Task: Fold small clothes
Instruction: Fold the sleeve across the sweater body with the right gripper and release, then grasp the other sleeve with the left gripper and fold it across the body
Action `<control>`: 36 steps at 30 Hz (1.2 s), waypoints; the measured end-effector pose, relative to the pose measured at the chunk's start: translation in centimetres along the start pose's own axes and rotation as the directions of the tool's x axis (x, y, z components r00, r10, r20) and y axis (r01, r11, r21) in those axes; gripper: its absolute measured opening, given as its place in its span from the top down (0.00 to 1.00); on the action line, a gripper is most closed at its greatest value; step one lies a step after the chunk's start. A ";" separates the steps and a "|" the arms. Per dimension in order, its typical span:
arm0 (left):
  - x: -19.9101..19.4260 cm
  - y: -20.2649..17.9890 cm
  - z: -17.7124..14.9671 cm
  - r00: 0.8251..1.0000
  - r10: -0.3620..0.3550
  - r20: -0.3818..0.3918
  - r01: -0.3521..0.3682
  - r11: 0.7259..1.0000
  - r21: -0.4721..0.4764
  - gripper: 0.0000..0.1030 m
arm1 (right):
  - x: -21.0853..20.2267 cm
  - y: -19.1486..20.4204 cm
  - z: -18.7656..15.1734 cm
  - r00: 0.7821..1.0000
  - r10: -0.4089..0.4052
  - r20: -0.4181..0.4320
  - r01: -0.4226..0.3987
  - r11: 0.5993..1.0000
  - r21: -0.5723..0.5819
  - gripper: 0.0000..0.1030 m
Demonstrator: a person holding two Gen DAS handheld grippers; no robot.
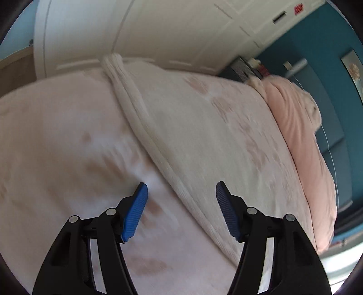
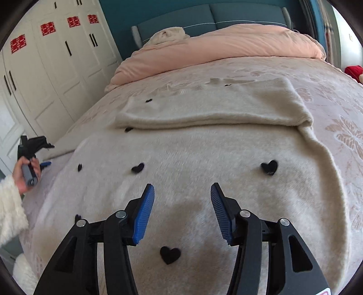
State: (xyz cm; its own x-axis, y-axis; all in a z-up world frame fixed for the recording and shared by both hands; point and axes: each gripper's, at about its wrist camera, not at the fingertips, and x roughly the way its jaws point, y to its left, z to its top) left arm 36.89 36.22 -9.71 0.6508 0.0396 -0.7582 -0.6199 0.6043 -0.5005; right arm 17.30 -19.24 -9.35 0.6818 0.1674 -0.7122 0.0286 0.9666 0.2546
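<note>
Through my left wrist camera, my left claw (image 1: 181, 188) hangs over the bed (image 1: 56, 136) with its blue pads (image 1: 136, 211) spread apart and nothing between them. Under it lies the pale pink bedspread with faint brownish flower marks. The cream garment (image 1: 204, 136) covers the right part of the bed – its thick folded edge (image 1: 140, 127) runs as a ridge from the far side down toward my right pad. A pink quilt (image 1: 301, 136) is bunched along the right end of the bed, against a teal wall (image 1: 317, 45). White wardrobe doors (image 1: 136, 29) stand beyond the bed. The picture is blurred.

Through my right wrist camera, my right claw (image 2: 182, 190) is open too, pads apart, hovering above the garment (image 2: 192, 154) without touching it. The cream fuzzy cloth lies spread across the bed, dotted with small black hearts (image 2: 269, 167) – one heart (image 2: 170, 254) sits just below the gap between my pads. Farther off, a part of the garment is folded over into a flat band (image 2: 215, 106). Beyond it the pink quilt (image 2: 215, 47) is heaped before the teal headboard (image 2: 181, 15). At the left edge my left hand (image 2: 25, 174), in a fluffy white sleeve (image 2: 9, 208), grips the other claw's handle beside the garment. The wardrobe (image 2: 56, 68) carries red paper cuttings (image 2: 48, 29).
</note>
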 end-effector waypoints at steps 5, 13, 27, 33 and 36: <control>2.4 1.0 5.8 0.996 0.082 0.019 -0.081 0.996 -0.034 0.68 | 1.8 0.0 -0.8 0.998 0.015 -0.058 -0.016 1.000 -0.007 0.38; -5.9 -16.0 0.5 0.965 -0.259 0.036 0.231 0.908 0.349 0.94 | 1.8 0.1 -1.4 0.999 0.021 -0.046 -0.022 1.000 -0.007 0.37; -6.3 -20.8 -28.8 0.832 -0.276 -0.481 0.487 0.778 0.397 0.42 | 1.1 -1.3 -0.4 0.990 0.133 -0.051 -0.128 0.987 0.100 0.35; -3.4 -13.7 -20.3 0.862 -0.307 -0.404 0.369 0.926 0.083 0.30 | 1.7 -3.5 7.4 0.992 0.127 -0.002 -0.123 0.963 0.240 0.33; -1.0 -12.1 -17.4 0.850 -0.331 -0.411 0.330 0.941 -0.075 0.30 | 5.9 -5.9 11.2 0.993 0.108 -0.041 -0.085 0.925 0.369 0.33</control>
State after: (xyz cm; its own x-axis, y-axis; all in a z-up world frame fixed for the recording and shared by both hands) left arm 36.17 15.04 -10.15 0.5778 -0.4932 -0.6504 -0.4018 0.5217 -0.7526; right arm 29.37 -26.14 -7.74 0.6500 0.2785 -0.7071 0.2386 0.8086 0.5378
